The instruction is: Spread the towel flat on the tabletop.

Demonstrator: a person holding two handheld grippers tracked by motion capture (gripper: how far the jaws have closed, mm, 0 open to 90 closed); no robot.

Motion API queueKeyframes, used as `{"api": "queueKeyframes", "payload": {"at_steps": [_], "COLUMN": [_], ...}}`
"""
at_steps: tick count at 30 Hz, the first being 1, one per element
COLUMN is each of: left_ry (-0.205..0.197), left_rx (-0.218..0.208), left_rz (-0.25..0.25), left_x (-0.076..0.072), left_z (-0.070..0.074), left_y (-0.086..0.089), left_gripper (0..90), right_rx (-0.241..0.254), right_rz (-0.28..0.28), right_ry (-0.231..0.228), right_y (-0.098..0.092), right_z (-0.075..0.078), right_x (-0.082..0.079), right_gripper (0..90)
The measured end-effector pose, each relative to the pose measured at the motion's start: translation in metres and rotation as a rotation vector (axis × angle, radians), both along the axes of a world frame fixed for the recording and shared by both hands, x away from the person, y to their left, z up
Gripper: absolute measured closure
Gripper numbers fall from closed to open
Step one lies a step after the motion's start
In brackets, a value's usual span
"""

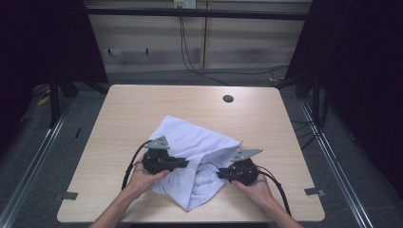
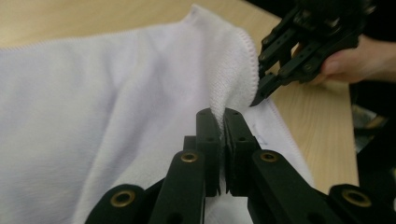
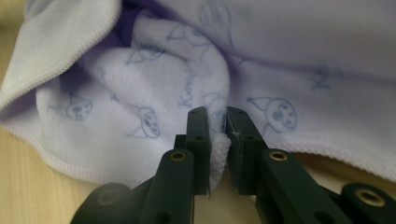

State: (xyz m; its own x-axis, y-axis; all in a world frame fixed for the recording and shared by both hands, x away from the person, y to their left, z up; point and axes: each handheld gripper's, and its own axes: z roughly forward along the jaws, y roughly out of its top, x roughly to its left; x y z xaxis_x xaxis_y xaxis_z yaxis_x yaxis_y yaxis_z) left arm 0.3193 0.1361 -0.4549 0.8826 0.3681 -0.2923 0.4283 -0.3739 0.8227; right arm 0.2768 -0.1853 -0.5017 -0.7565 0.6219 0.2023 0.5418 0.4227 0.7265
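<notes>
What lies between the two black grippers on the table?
In the high view, the crumpled white terry towel fills the stretch between the left gripper and the right gripper; each is shut on a towel fold.

Bare table (image 1: 142,107) rings the crumpled towel (image 1: 190,137); nothing else blocks a gripper's path.

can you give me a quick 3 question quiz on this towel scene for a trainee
1. True or false: the left gripper has its jaws pinched on a fold of the white towel.
2. What does the right gripper hold between its jaws? A) a cable B) a stitched towel edge C) nothing
3. What is printed on the towel's inner side, seen in the right gripper view?

Key
1. True.
2. B.
3. Faint blue cartoon faces with pointed ears, and some writing.
</notes>
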Motion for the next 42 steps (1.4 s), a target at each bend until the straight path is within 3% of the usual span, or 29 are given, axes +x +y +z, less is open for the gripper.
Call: {"api": "queueKeyframes", "payload": {"at_steps": [1, 7, 11, 12, 14, 15, 16, 17, 21, 25, 28, 31, 34, 36, 37, 39, 40, 41, 42], "left_ry": [-0.007, -0.034, -0.040, -0.043, -0.054, -0.054, -0.082, -0.109, -0.176, -0.214, -0.243, -0.299, -0.357, -0.371, -0.362, -0.317, -0.283, -0.283, -0.233], "left_rx": [-0.040, -0.157, -0.233, -0.233, -0.222, -0.222, -0.228, -0.245, -0.257, -0.230, -0.253, -0.278, -0.303, -0.282, -0.267, -0.252, -0.221, -0.221, -0.183], "left_rz": [0.034, 0.179, 0.244, 0.252, 0.274, 0.274, 0.288, 0.322, 0.389, 0.461, 0.485, 0.484, 0.457, 0.427, 0.411, 0.376, 0.359, 0.359, 0.334], "left_x": [0.001, -0.001, -0.003, -0.002, 0.002, 0.002, 0.006, 0.013, 0.033, 0.058, 0.073, 0.075, 0.065, 0.053, 0.048, 0.037, 0.032, 0.032, 0.023], "left_z": [0.006, 0.031, 0.048, 0.053, 0.064, 0.064, 0.075, 0.091, 0.127, 0.158, 0.181, 0.206, 0.220, 0.215, 0.208, 0.184, 0.168, 0.168, 0.140], "left_y": [0.010, 0.059, 0.084, 0.087, 0.090, 0.090, 0.090, 0.090, 0.093, 0.091, 0.087, 0.080, 0.075, 0.071, 0.069, 0.067, 0.066, 0.066, 0.064], "left_gripper": [86.8, 87.3, 87.4, 87.5, 87.5, 87.5, 87.5, 87.4, 87.4, 87.4, 87.4, 87.4, 87.4, 87.4, 87.3, 87.3, 87.3, 87.3, 87.3], "right_rx": [0.028, 0.103, 0.147, 0.164, 0.196, 0.196, 0.199, 0.204, 0.201, 0.205, 0.228, 0.221, 0.281, 0.320, 0.321, 0.294, 0.289, 0.289, 0.254], "right_rz": [-0.043, -0.149, -0.220, -0.232, -0.244, -0.244, -0.249, -0.257, -0.289, -0.335, -0.379, -0.419, -0.417, -0.417, -0.410, -0.394, -0.386, -0.386, -0.355], "right_ry": [0.001, -0.039, -0.061, -0.077, -0.105, -0.105, -0.140, -0.143, -0.166, -0.231, -0.271, -0.327, -0.411, -0.443, -0.437, -0.409, -0.381, -0.381, -0.289], "right_y": [-0.012, -0.044, -0.068, -0.071, -0.074, -0.074, -0.071, -0.070, -0.065, -0.064, -0.067, -0.068, -0.077, -0.083, -0.085, -0.088, -0.090, -0.090, -0.097], "right_z": [0.006, 0.031, 0.051, 0.058, 0.077, 0.077, 0.101, 0.111, 0.149, 0.194, 0.227, 0.260, 0.284, 0.286, 0.282, 0.260, 0.244, 0.244, 0.192], "right_x": [0.004, 0.008, 0.013, 0.014, 0.020, 0.020, 0.029, 0.035, 0.056, 0.082, 0.101, 0.112, 0.110, 0.101, 0.097, 0.087, 0.082, 0.082, 0.067], "right_gripper": [80.6, 81.0, 81.1, 81.1, 81.1, 81.1, 81.4, 81.5, 81.7, 81.8, 81.9, 81.9, 82.0, 82.2, 82.3, 82.5, 82.7, 82.7, 83.0]}}
